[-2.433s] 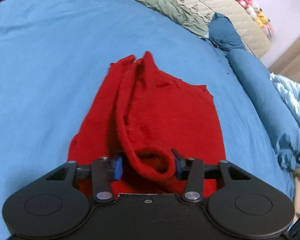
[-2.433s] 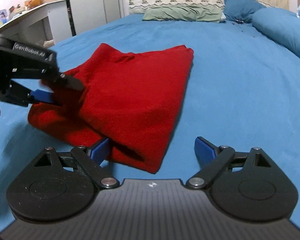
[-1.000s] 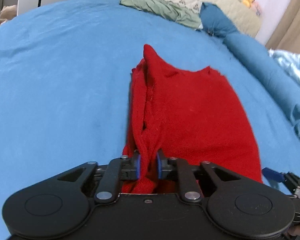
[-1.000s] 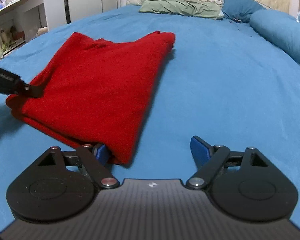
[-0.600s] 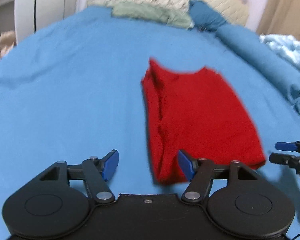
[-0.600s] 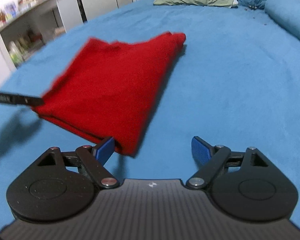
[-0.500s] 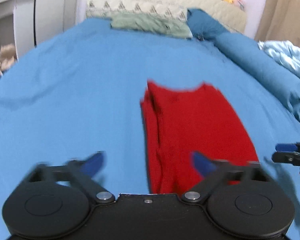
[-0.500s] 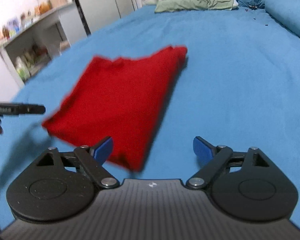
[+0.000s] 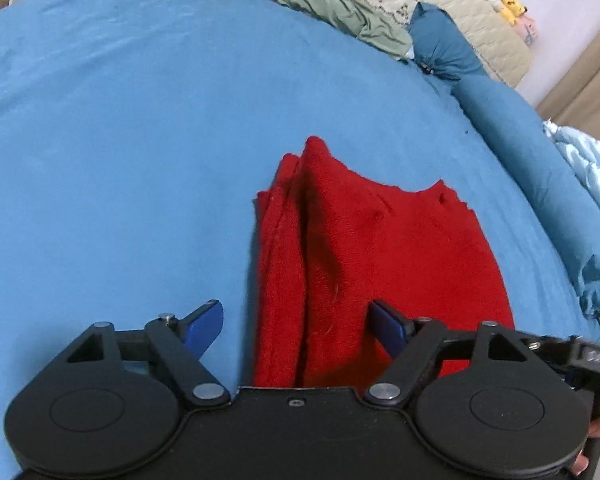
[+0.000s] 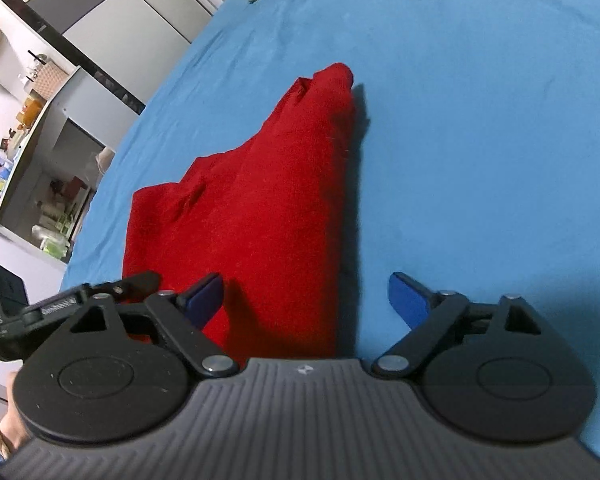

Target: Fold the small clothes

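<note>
A red knit garment (image 9: 364,256) lies folded lengthwise on the blue bed sheet (image 9: 120,140). It also shows in the right wrist view (image 10: 260,208). My left gripper (image 9: 296,326) is open, its jaws straddling the near left edge of the garment. My right gripper (image 10: 306,298) is open, its jaws straddling the near right edge. Neither holds cloth. Each gripper shows at the edge of the other's view.
A green cloth (image 9: 328,4) lies at the head of the bed by a quilted headboard (image 9: 440,4). Blue pillows (image 9: 520,132) and a light blue duvet (image 9: 592,164) lie on the right. Shelves and a cabinet (image 10: 52,160) stand left of the bed.
The left gripper let go of the garment's edge, opened and pulled back. Both grippers then dropped back close over the near end of the folded garment, still open.
</note>
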